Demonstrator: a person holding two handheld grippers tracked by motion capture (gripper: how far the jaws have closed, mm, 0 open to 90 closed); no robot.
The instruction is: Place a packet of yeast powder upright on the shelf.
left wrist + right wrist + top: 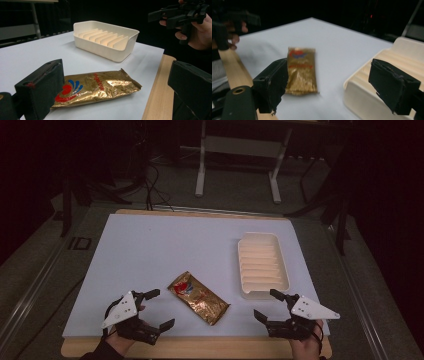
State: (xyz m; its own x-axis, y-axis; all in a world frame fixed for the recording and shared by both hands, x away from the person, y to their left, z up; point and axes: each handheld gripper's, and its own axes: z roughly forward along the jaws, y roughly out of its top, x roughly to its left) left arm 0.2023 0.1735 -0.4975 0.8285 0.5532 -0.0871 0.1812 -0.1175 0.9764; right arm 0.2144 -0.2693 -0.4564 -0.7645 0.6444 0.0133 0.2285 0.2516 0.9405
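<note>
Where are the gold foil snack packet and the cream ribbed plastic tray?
gold foil snack packet (198, 298), high view, middle of the wrapper
cream ribbed plastic tray (242, 264), high view, left rim

One gold packet (198, 297), one cream ribbed tray (263, 266), two grippers.

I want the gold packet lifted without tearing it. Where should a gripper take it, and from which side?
Probably at the crimped end seal nearest the left gripper, coming in low from the left. The gold packet lies flat and slantwise on the white mat, so its thin end edge offers open jaws something to pinch.
</note>
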